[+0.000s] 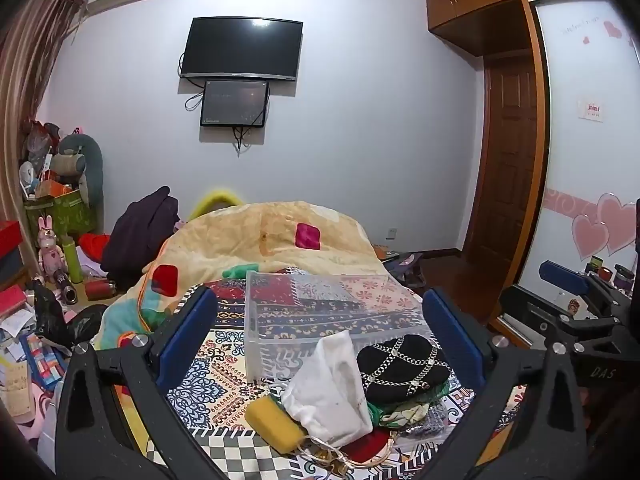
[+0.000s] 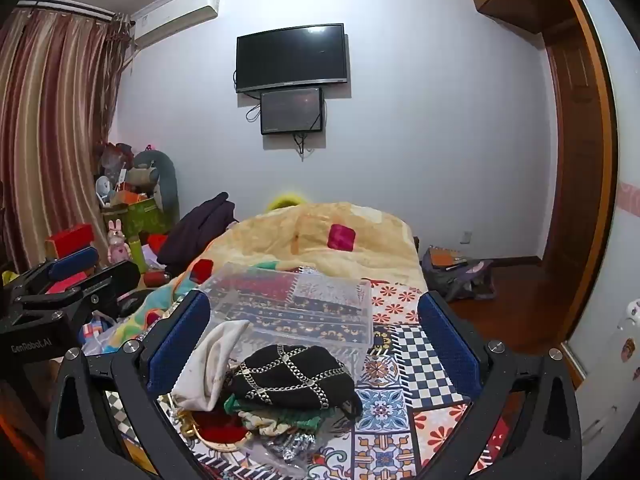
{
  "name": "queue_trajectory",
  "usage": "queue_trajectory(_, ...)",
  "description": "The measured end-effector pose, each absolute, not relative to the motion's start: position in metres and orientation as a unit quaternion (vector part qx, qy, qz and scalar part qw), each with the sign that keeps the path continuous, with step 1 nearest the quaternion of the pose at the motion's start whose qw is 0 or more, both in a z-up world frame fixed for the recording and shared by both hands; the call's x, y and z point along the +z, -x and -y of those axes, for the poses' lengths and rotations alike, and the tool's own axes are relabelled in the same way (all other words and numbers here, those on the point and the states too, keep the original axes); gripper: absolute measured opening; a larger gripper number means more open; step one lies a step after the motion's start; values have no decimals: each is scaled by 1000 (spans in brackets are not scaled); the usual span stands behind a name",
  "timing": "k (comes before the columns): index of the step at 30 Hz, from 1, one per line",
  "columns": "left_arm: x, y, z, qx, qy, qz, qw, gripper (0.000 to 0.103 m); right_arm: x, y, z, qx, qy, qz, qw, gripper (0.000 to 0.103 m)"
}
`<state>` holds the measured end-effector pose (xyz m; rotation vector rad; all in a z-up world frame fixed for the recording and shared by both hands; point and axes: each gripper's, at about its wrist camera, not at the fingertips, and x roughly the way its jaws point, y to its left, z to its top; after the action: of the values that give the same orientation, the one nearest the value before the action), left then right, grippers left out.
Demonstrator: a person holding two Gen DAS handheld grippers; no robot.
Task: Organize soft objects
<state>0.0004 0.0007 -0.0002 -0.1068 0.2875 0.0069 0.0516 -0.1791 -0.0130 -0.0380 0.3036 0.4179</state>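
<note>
Both our grippers, left [image 1: 320, 328] and right [image 2: 314, 334], are wide open, holding nothing. The soft pile sits just in front of the clear box [image 1: 332, 312]. The white cloth [image 1: 332, 392] stands up, pointing at the box. Grabbing it, we might snag the chain hat [image 1: 402, 368].

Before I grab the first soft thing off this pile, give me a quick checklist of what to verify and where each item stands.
1. Left hand-held gripper open and empty: ok.
2. Right hand-held gripper open and empty: ok.
3. Clear plastic bin has nothing in it and is open on top: ok.
4. Bin sits right behind the pile: ok.
5. White cloth pouch on top and free to lift: ok.
6. Black chain-trimmed bag clear of the cloths beneath: cannot tell.
7. Yellow sponge reachable at the pile's left edge: ok.
</note>
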Motion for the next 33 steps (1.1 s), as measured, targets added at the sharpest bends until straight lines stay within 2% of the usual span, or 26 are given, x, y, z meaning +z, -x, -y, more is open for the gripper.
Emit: queue_trajectory(33,-5,-1,8,3,26,-137,990,103,-12,-47,176,212,19,-146,966,103)
